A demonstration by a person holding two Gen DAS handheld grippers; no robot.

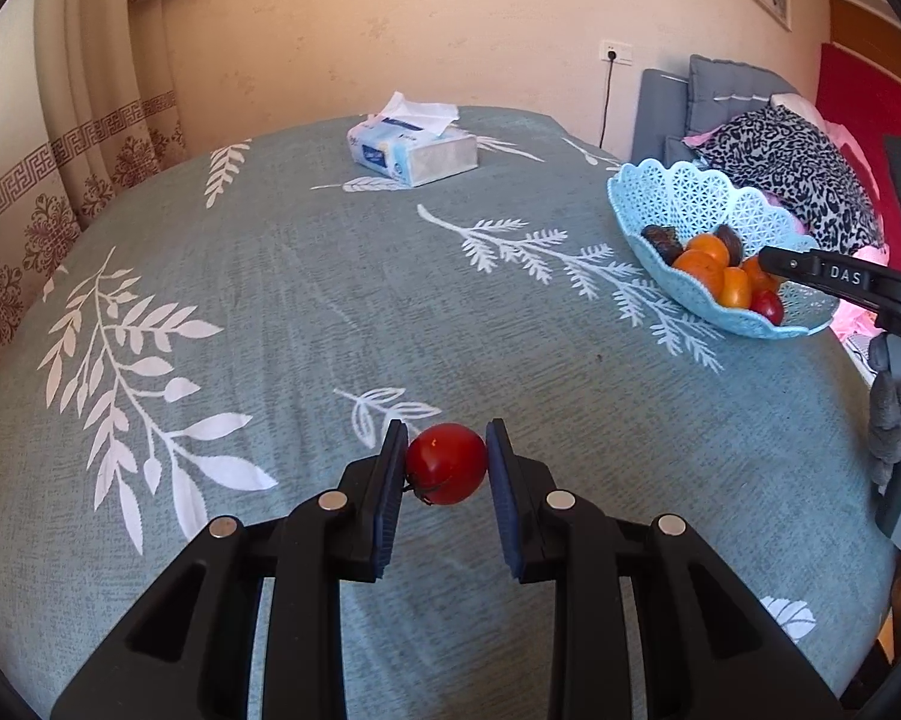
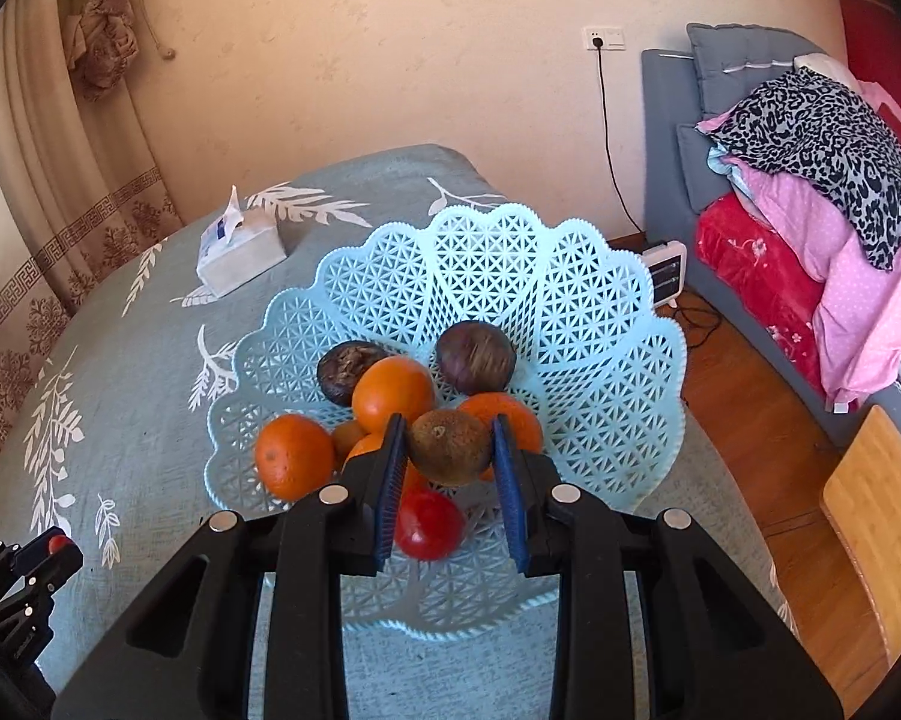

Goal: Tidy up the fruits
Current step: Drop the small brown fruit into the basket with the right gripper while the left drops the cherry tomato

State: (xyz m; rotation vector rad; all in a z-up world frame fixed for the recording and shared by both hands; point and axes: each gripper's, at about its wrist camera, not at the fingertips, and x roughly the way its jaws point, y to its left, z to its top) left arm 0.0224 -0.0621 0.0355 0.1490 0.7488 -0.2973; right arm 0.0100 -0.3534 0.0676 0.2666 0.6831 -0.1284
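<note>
My left gripper point(image 1: 447, 459) is shut on a red tomato point(image 1: 447, 463), held just above the grey-green leaf-print tablecloth point(image 1: 306, 312). The pale blue lattice basket point(image 1: 714, 312) stands far right on the table. My right gripper point(image 2: 450, 450) is shut on a brown round fruit point(image 2: 449, 447) and hovers over the basket point(image 2: 570, 312). In the basket lie several oranges point(image 2: 393, 390), two dark purple fruits point(image 2: 476, 356) and a red tomato point(image 2: 429, 525). The left gripper with its tomato point(image 2: 58, 543) shows at the lower left of the right wrist view.
A tissue box point(image 1: 413, 153) sits at the far side of the table. A grey sofa with pillows and blankets point(image 2: 810, 180) stands to the right. A small white heater point(image 2: 666, 273) and cable lie on the wooden floor beyond the table edge.
</note>
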